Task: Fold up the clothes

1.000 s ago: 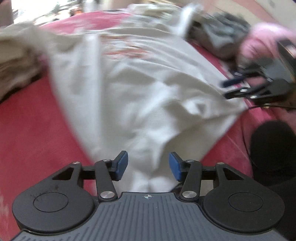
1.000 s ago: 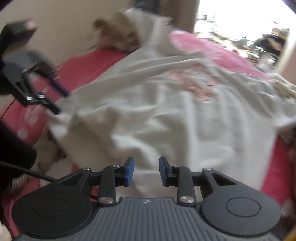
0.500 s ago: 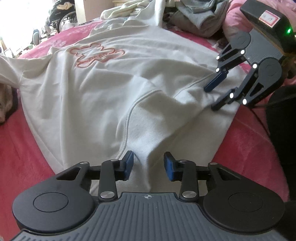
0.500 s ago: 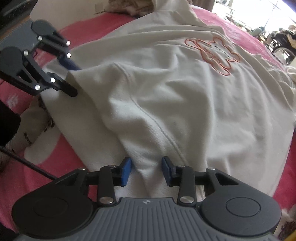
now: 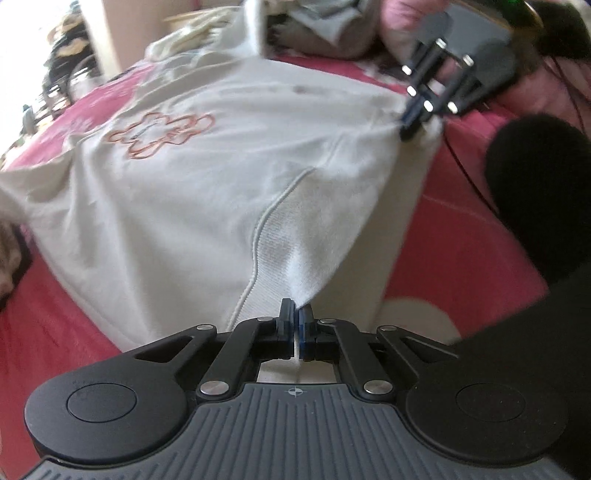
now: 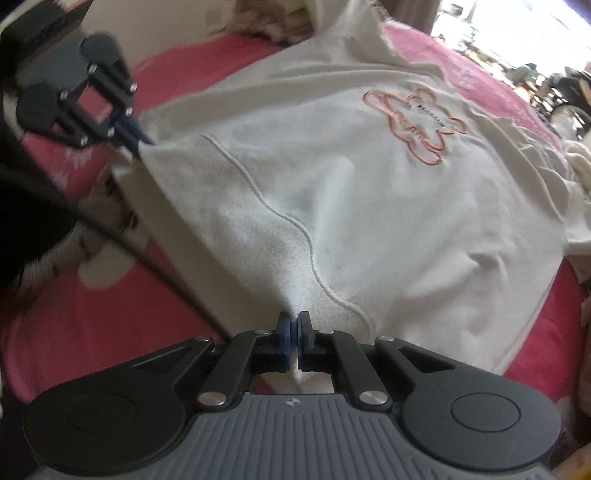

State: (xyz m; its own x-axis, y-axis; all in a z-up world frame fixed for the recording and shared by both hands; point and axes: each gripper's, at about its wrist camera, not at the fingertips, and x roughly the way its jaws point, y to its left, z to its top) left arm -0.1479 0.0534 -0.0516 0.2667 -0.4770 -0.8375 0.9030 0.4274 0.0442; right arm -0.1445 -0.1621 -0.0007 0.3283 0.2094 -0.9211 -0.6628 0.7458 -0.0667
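Both hand-held grippers, left (image 5: 296, 320) and right (image 6: 294, 329), newly clamped on sweatshirt (image 5: 207, 177) hem corners.

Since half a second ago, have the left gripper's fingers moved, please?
Yes: the left gripper fingers have closed inward onto the sweatshirt hem that lay between them.

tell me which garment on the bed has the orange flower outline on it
The white sweatshirt spread flat on the red bedcover, pinched at its hem by both claws. The grey clothes heaped at the far end show no such outline.
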